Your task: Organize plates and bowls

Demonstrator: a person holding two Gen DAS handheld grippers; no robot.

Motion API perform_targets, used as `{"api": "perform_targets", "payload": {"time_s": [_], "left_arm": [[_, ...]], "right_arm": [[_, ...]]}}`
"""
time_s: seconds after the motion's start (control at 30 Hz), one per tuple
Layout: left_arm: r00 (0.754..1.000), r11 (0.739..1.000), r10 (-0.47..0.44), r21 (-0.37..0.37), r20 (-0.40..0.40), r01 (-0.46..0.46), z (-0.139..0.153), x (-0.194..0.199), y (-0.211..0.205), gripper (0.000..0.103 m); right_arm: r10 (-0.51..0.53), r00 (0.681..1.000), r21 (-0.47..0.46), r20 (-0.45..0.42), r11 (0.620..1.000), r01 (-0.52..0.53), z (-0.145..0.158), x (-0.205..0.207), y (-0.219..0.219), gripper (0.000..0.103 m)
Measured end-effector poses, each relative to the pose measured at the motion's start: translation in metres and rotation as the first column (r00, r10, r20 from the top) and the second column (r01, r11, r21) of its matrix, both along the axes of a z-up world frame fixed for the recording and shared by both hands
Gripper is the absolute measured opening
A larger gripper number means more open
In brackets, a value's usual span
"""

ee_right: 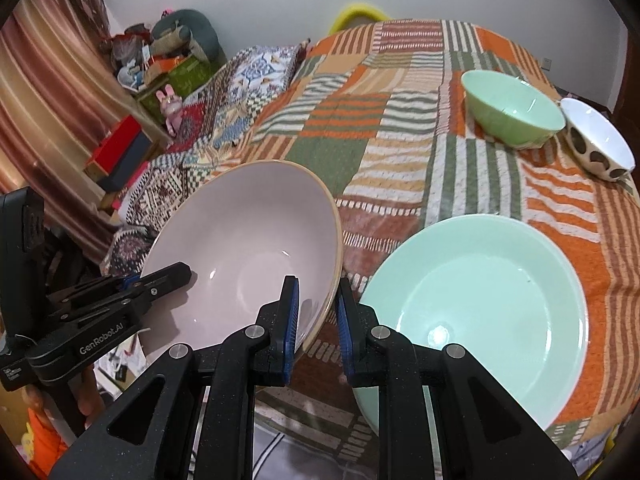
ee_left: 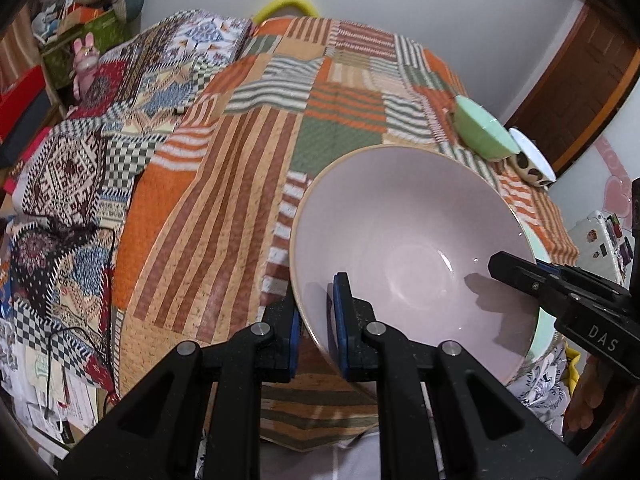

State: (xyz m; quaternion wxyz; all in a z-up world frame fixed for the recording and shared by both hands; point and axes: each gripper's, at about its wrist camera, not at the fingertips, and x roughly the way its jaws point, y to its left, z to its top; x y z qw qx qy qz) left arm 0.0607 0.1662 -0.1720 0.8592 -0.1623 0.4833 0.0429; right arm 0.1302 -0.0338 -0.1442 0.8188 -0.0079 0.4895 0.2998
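In the left wrist view, the rim of a pale pink bowl [ee_left: 408, 240] is clamped between the pads of the left gripper [ee_left: 318, 322], and the bowl is held tilted above the striped patchwork cloth [ee_left: 240, 152]. The right gripper [ee_left: 516, 276] is seen closed on the opposite rim. A green bowl [ee_left: 482, 128] and a spotted bowl [ee_left: 534, 162] lie beyond, just beside each other.

In the right wrist view, the pink bowl's near rim is pinched by the right gripper, with a mint green plate [ee_right: 480, 304] resting on the cloth just beside it
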Motion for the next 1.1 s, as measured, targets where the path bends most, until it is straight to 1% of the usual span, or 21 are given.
{"api": "perform_targets", "payload": {"time_s": [0.23, 0.43, 0.63, 0.77, 0.93, 1.07, 1.1], "left_arm": [[0.999, 1.0, 0.021, -0.008, -0.047, -0.021, -0.025, 0.003, 0.012, 0.014], [0.997, 1.0, 0.027, -0.012, -0.066, -0.028, -0.038, 0.005, 0.016, 0.014], [0.997, 0.999, 0.037, -0.001, -0.062, -0.037, -0.048, 0.006, 0.013, 0.015], [0.997, 0.998, 0.058, -0.001, -0.055, -0.058, -0.05, 0.004, 0.012, 0.016], [0.997, 0.999, 0.046, -0.009, -0.066, -0.047, -0.049, 0.002, 0.01, 0.016], [0.997, 0.999, 0.051, -0.005, -0.062, -0.051, -0.04, -0.002, 0.009, 0.016], [0.997, 0.998, 0.055, -0.001, -0.056, -0.056, -0.036, -0.003, 0.01, 0.019]], "right_arm": [[0.023, 0.999, -0.05, -0.032, 0.998, -0.025, -0.018, 0.002, 0.016, 0.016], [0.029, 0.998, -0.069, -0.05, 0.997, -0.032, -0.028, 0.006, 0.023, 0.016], [0.037, 0.999, -0.101, -0.024, 0.994, -0.039, -0.033, 0.008, 0.029, 0.017], [0.051, 0.998, -0.102, -0.02, 0.993, -0.053, -0.034, 0.009, 0.032, 0.02], [0.058, 0.997, -0.114, -0.044, 0.992, -0.062, -0.034, 0.008, 0.029, 0.02], [0.052, 0.998, -0.086, -0.038, 0.995, -0.055, -0.025, 0.007, 0.02, 0.023], [0.05, 0.998, -0.075, -0.028, 0.996, -0.052, -0.02, 0.006, 0.017, 0.024]]}}
